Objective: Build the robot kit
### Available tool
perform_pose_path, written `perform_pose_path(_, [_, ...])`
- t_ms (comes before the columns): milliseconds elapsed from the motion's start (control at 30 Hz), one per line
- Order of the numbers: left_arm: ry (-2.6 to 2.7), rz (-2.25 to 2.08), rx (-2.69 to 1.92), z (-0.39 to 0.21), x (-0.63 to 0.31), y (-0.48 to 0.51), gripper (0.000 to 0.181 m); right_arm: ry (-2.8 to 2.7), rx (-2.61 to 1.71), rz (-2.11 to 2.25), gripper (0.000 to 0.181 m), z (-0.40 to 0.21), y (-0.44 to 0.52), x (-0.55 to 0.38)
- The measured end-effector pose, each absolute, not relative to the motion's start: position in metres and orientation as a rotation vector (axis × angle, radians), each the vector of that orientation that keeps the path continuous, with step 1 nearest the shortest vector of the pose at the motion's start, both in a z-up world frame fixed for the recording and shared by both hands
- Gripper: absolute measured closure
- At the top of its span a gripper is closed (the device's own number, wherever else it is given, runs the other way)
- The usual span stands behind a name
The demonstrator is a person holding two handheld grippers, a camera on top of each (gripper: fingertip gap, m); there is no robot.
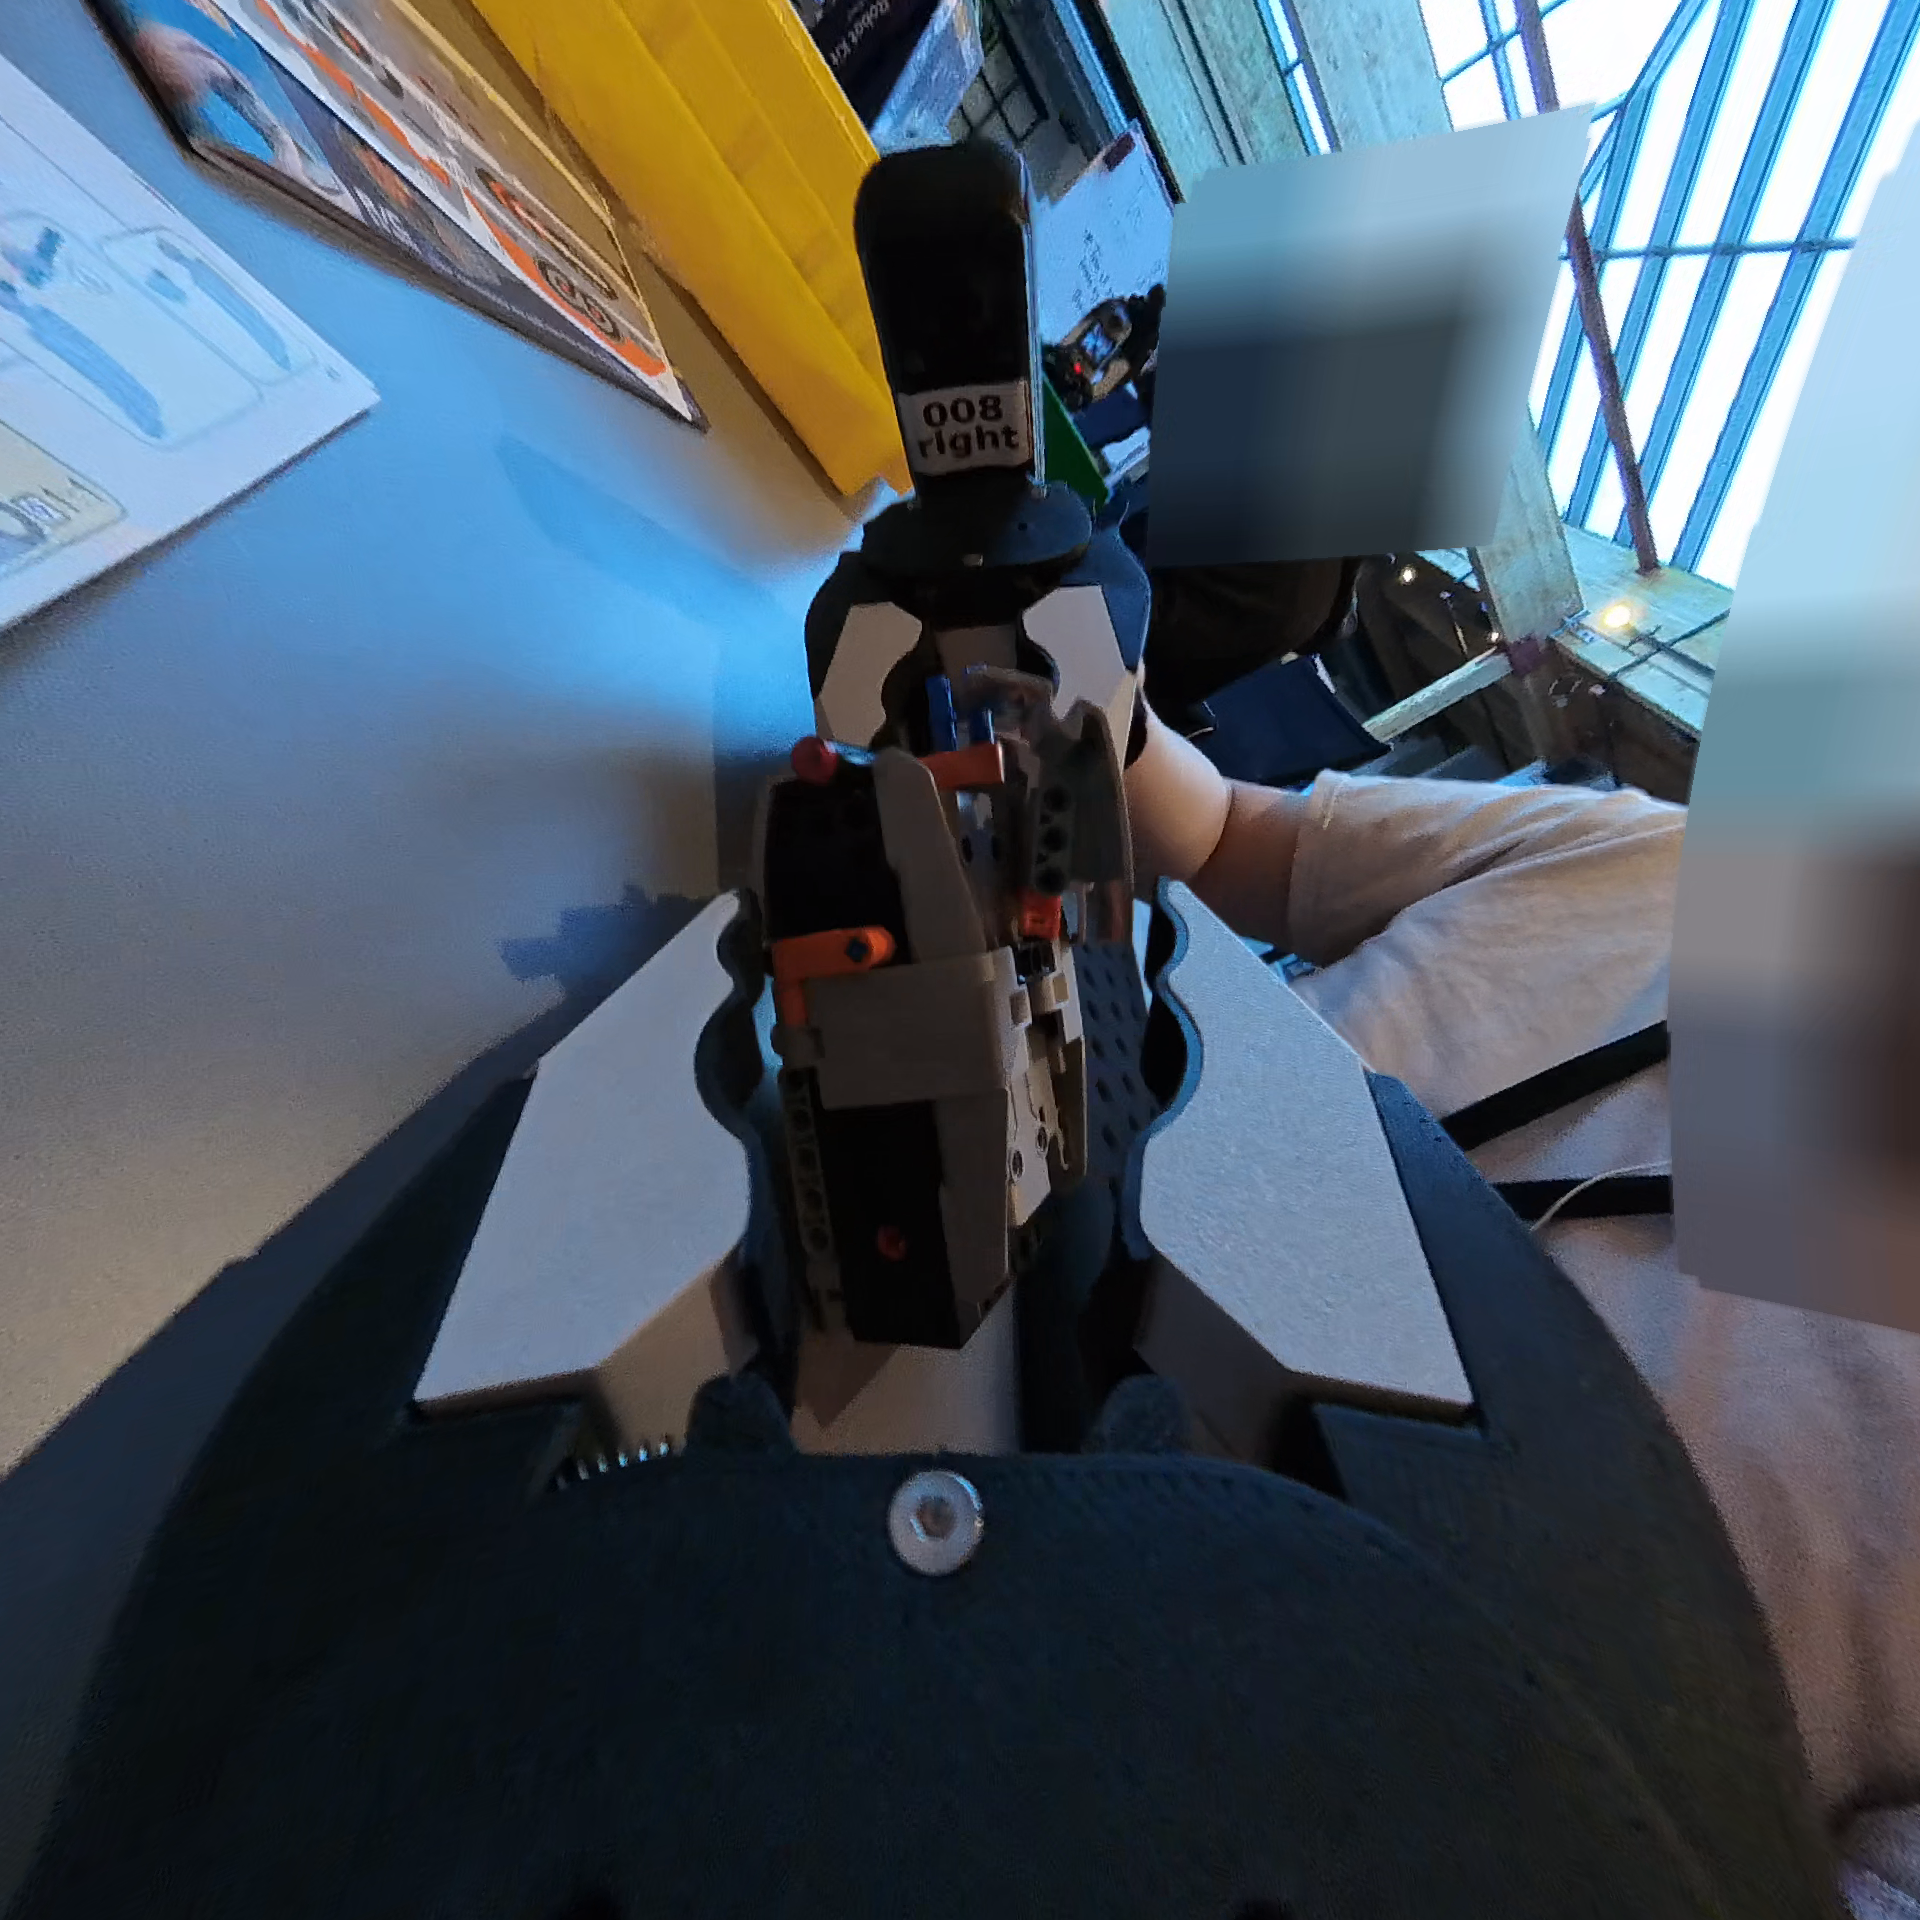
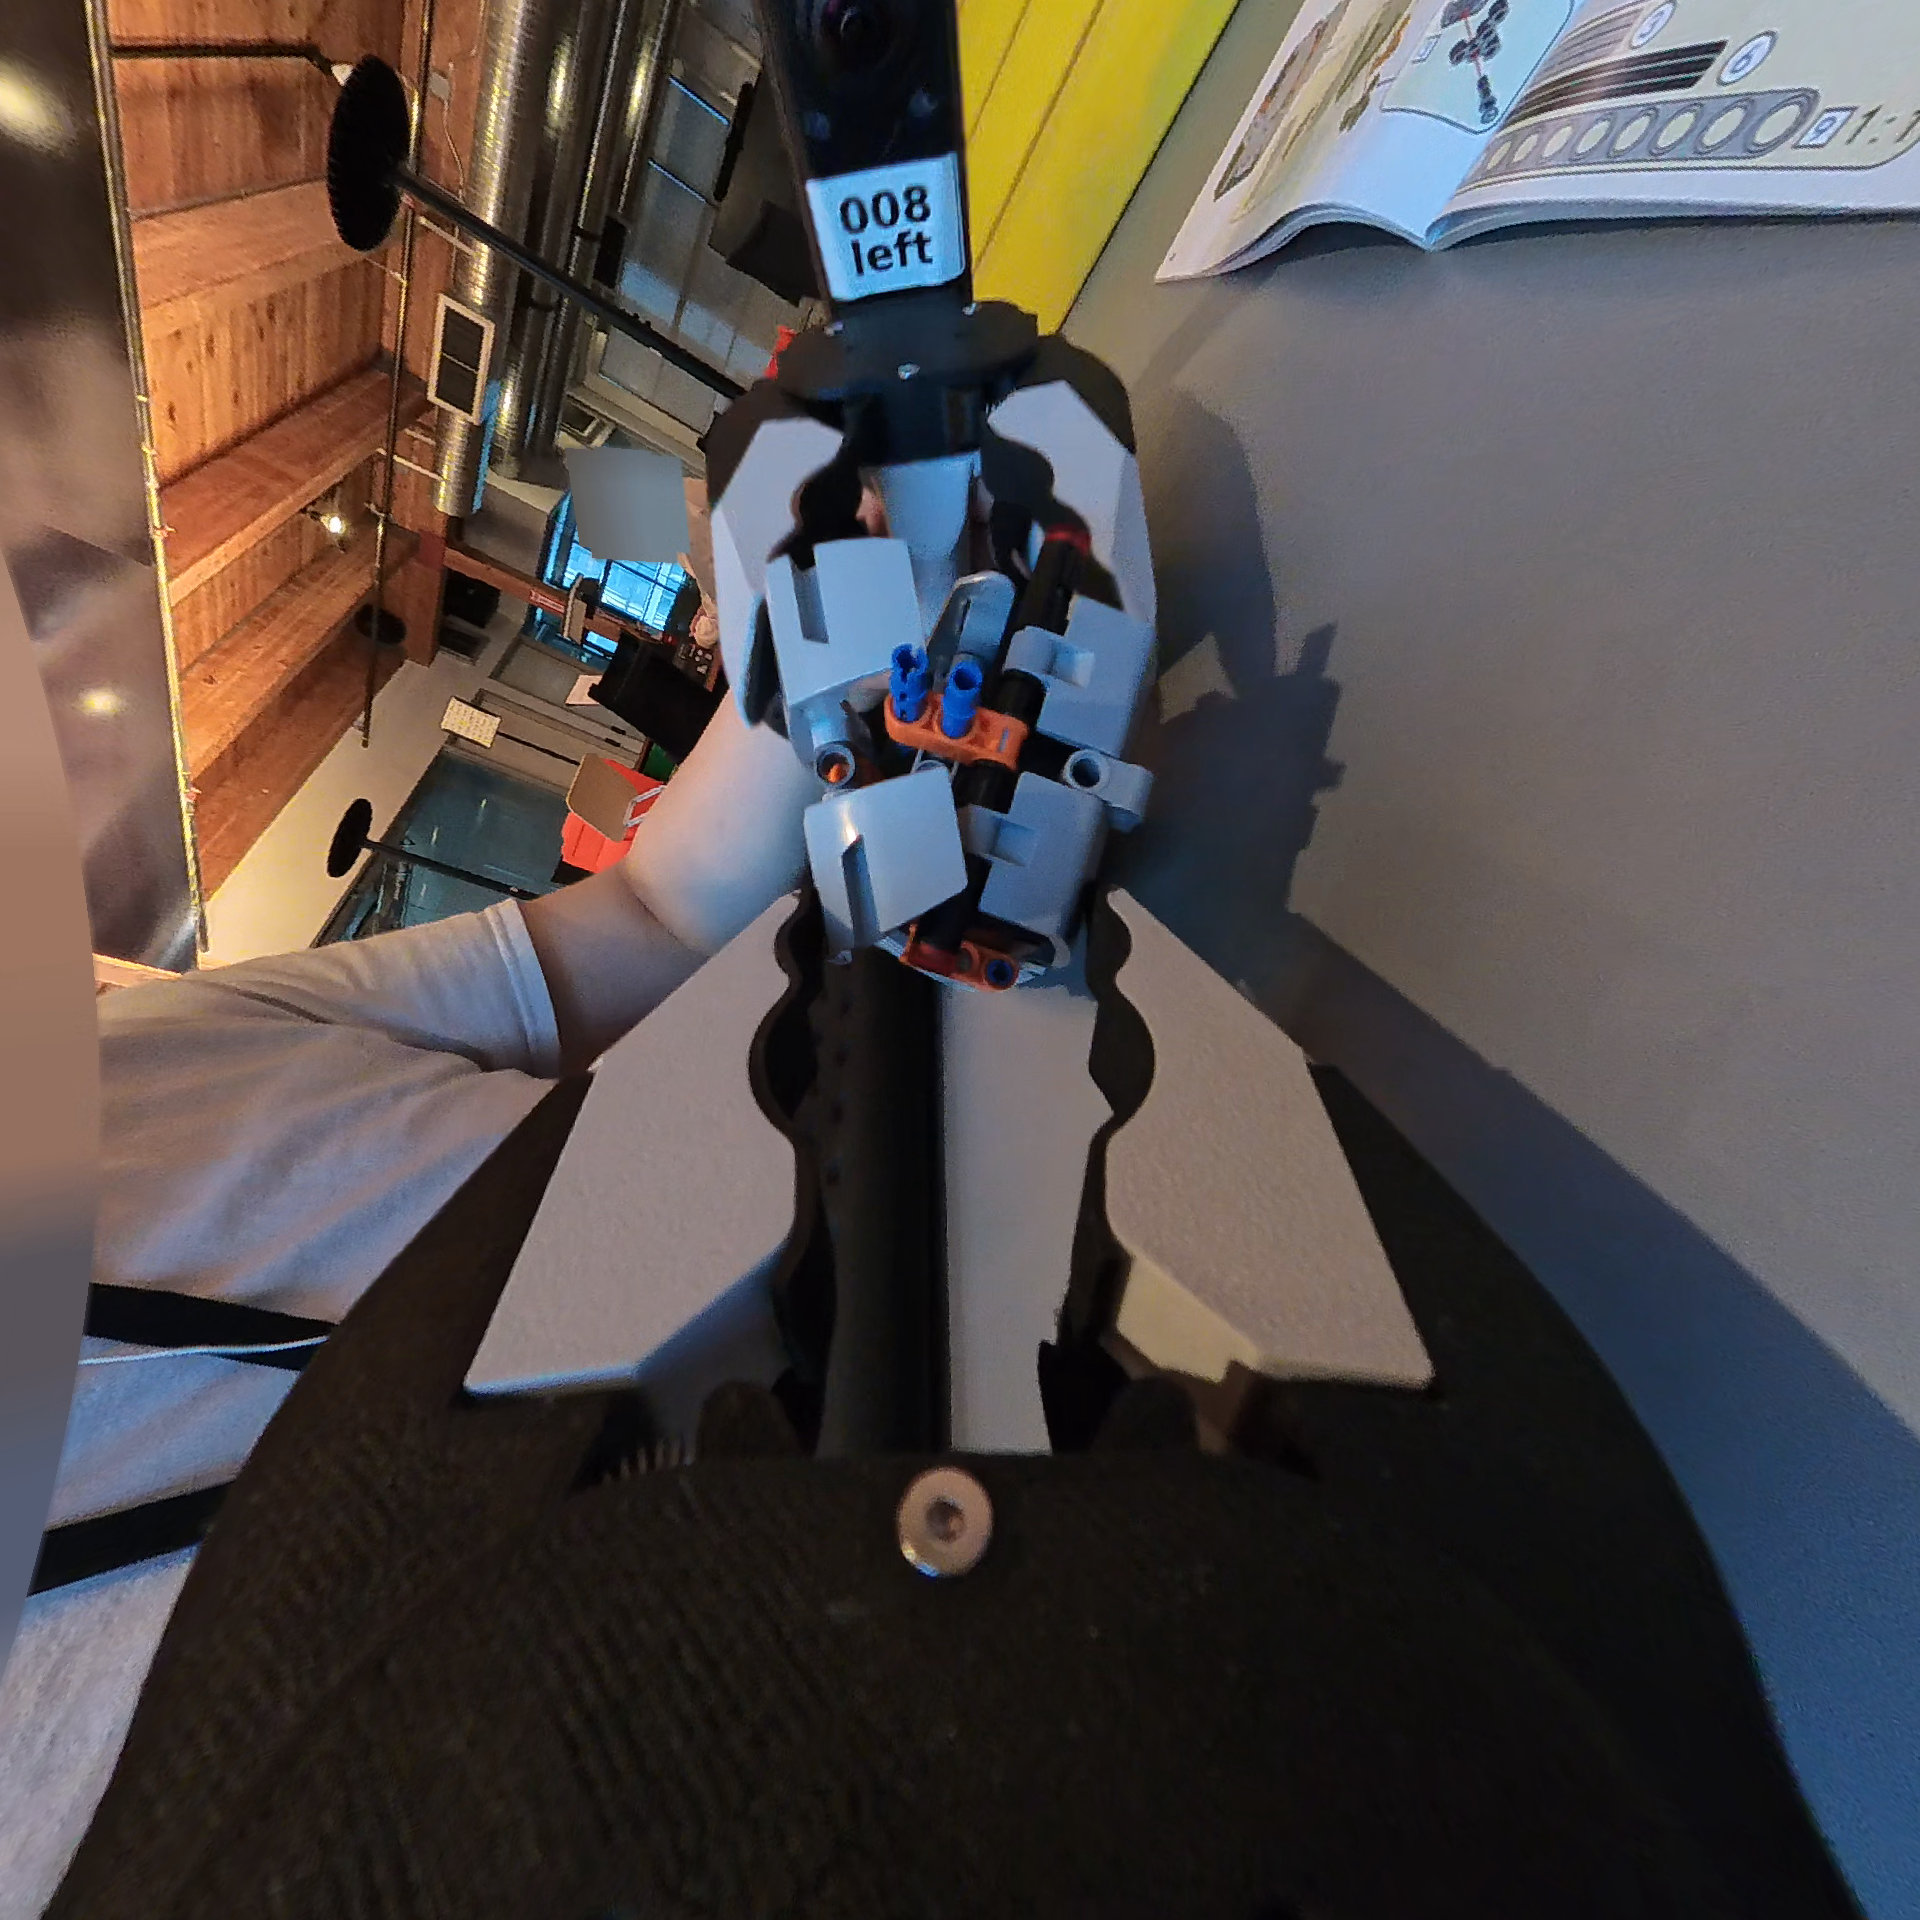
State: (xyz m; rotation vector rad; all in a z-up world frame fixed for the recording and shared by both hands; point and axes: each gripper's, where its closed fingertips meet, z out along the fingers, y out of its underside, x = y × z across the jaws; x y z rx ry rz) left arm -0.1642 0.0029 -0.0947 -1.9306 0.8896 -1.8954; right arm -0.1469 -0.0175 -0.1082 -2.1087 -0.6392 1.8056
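Observation:
Both grippers face each other and hold one brick-built model between them, above the table. The model [image 1: 914, 1049] is grey and black with orange and blue pins. My left gripper [image 1: 951, 914] is shut on its wide grey-and-black end. The right gripper [image 1: 971, 675] grips the far end, its handle bearing a white label. In the right wrist view my right gripper [image 2: 951, 914] is shut on the model's [image 2: 966, 790] narrow near end. The left gripper [image 2: 935, 665] clamps the far end there.
A grey table [image 1: 260, 831] lies beside the grippers. An open instruction booklet [image 2: 1558, 135] is on it, also in the left wrist view [image 1: 125, 343]. A printed box [image 1: 416, 187] and a yellow bin [image 1: 727, 208] stand at the table's back. A person's sleeved arms [image 1: 1455, 894] [image 2: 312, 1039] hold the grippers. One gripper's finger ends stand about 4 cm off the other's.

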Motion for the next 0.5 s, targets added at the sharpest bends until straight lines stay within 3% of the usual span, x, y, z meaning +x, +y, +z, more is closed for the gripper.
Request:
perform_pose_path(300, [0.997,-1.743,-1.959,-0.106,-0.158,-0.003,0.103,-0.566,-2.133,1.817,0.133,-0.109,-0.015,-0.147])
perform_pose_path(500, [0.952,-1.649,-1.987,-0.110,-0.157,0.003,0.120,-0.571,-2.158,1.755,0.125,-0.113,-0.014,-0.147])
